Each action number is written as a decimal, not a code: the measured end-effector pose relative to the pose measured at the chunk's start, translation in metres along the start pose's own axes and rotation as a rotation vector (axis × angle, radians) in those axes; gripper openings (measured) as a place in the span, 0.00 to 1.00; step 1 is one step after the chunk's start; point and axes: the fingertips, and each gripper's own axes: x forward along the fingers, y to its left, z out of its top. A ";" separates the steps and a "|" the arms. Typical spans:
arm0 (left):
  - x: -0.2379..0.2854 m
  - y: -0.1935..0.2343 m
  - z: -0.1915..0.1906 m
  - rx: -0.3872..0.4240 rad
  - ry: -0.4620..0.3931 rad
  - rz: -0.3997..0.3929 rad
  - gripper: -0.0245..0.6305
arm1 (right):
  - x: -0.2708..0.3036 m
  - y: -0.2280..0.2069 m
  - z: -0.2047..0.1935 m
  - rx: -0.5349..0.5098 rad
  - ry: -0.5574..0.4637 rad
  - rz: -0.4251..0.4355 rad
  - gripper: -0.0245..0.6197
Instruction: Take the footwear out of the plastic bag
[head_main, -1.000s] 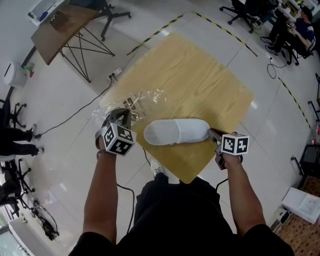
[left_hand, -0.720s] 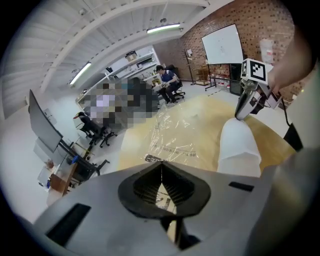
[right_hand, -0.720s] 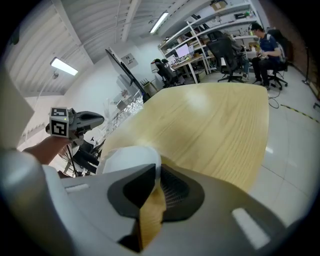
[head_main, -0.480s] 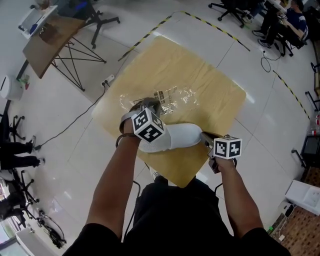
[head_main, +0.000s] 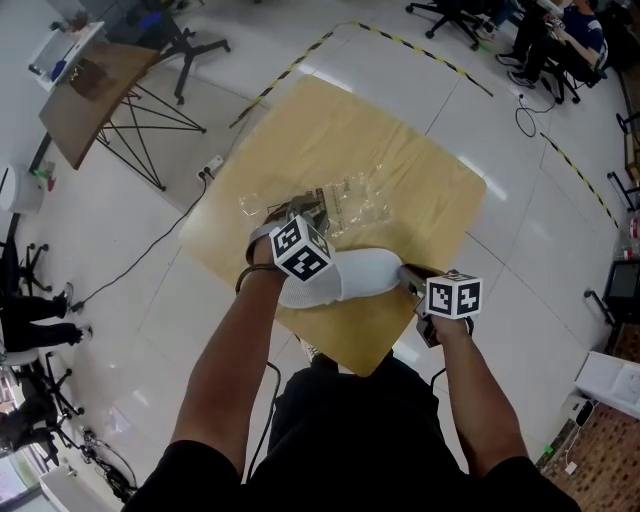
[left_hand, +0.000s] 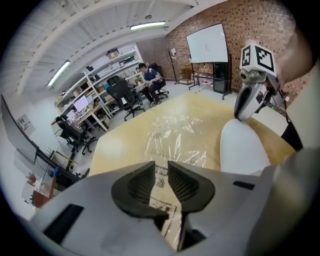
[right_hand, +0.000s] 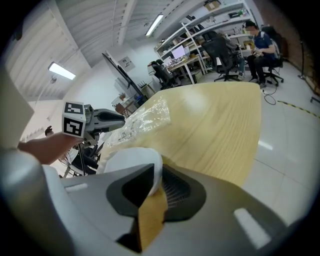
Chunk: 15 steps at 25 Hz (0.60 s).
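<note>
A white slipper lies on the light wooden table, outside the clear plastic bag, which lies crumpled and flat just beyond it. My left gripper hovers over the bag's near edge; its jaws are opening. In the left gripper view a narrow gap shows between the pads of the left gripper, with the bag on the table beneath it. My right gripper is at the slipper's right end. In the right gripper view the slipper's rim sits pinched between the jaws of the right gripper, which are easing apart.
A folding table on black legs stands at the far left. A power strip and cable lie on the floor beside the table. Yellow-black tape runs behind it. Office chairs and seated people are at the far right.
My left gripper carried the bag from the table's left edge rightward to behind the slipper, then parted its jaws, and the bag now lies loose. The right gripper and slipper barely moved.
</note>
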 end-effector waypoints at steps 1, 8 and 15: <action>-0.004 0.002 0.002 -0.016 -0.019 0.009 0.17 | -0.001 0.002 0.000 -0.010 -0.002 0.001 0.13; -0.075 0.011 -0.013 -0.310 -0.219 0.067 0.10 | -0.028 0.011 -0.005 -0.078 -0.071 -0.100 0.20; -0.165 -0.077 -0.041 -0.555 -0.313 -0.147 0.05 | -0.128 0.099 0.000 -0.139 -0.411 0.006 0.04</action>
